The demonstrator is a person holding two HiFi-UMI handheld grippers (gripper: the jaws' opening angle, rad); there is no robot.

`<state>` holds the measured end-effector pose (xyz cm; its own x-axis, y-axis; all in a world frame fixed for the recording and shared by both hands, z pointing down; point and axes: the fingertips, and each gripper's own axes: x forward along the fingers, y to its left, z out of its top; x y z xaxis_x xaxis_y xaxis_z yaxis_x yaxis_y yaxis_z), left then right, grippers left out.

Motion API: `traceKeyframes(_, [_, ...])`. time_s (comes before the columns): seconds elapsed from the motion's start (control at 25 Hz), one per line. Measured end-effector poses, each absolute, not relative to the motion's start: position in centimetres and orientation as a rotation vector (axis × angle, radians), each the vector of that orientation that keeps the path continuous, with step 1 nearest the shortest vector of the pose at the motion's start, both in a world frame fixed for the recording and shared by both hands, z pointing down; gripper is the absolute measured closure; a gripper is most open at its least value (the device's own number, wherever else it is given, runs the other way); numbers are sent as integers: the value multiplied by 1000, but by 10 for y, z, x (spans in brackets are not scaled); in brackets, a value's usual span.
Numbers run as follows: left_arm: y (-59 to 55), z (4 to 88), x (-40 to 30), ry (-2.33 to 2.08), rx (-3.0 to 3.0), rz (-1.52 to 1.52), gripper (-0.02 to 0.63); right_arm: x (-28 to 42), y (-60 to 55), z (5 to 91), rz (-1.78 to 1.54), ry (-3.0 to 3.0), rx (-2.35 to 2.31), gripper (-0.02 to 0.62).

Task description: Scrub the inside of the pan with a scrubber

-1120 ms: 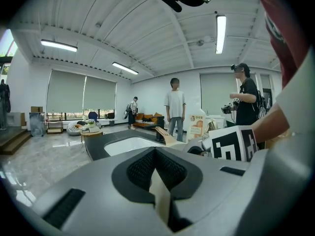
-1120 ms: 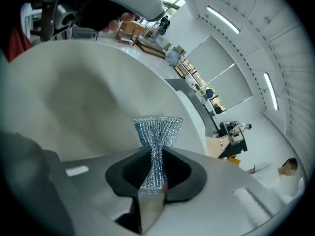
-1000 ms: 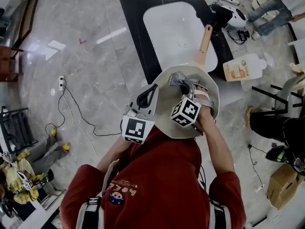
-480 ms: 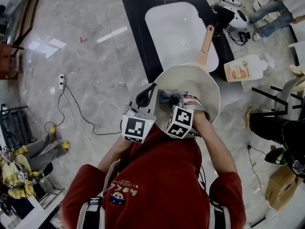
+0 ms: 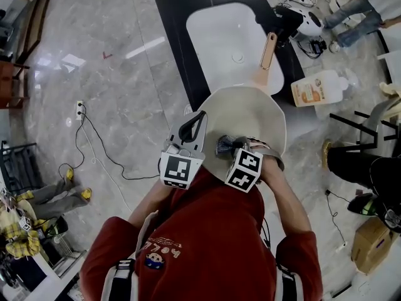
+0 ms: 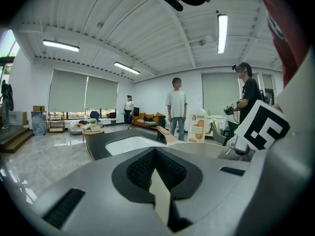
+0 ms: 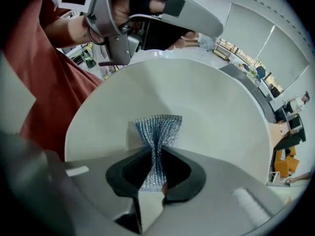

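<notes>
Pan scrubbing at a sink counter: a person in a red shirt [image 5: 207, 243] is seen from above with both forearms drawn in close to the chest and a gripper in each hand.

The left gripper [image 5: 199, 119] is pointed away from the body. It is clamped on the near-left rim of a pale pan [image 5: 250, 115], with the jaws closed together on that thin edge. The right gripper [image 5: 230, 147] is reached over the near rim, with its forearm angled in from the person's right. Its jaws are pinched tight on the waist of a silver-blue mesh scrubber [image 5: 223, 145]. The scrubber's fanned end is set at the near-left of the pan's inner surface.

Only the head view takes in the pan's wooden handle [image 5: 268, 50], which is pointed out over a white sink [image 5: 216, 39] sunk in a black counter [image 5: 170, 24]. An orange-labelled bottle [image 5: 319, 88] and a cable [image 5: 103, 146] trailing over the marble floor are also picked up there.

The scrubber's hourglass squeeze is shown only in the right gripper view, where the left gripper is also seen biting the far rim.

The room beyond is shown only in the left gripper view: ceiling lights [image 6: 222, 31], two standing people [image 6: 176, 107] and the right gripper's marker cube [image 6: 263, 128].
</notes>
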<state>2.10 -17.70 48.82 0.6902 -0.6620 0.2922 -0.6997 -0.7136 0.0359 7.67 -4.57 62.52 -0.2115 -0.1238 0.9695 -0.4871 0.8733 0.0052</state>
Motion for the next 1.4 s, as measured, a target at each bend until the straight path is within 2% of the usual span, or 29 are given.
traceKeyframes(0.28, [-176, 486, 29, -1104, 2769, 395, 600, 128, -58, 626, 465, -1649, 584, 520])
traceKeyframes(0.56, [-177, 482, 28, -1114, 2779, 400, 600, 155, -96, 631, 403, -1579, 728, 518])
traceKeyframes(1.0, [-180, 470, 31, -1148, 2782, 376, 600, 137, -148, 631, 269, -1651, 820, 518])
traceKeyframes(1.4, [-188, 462, 40, -1173, 2791, 335, 600, 101, -91, 632, 278, -1737, 639, 518])
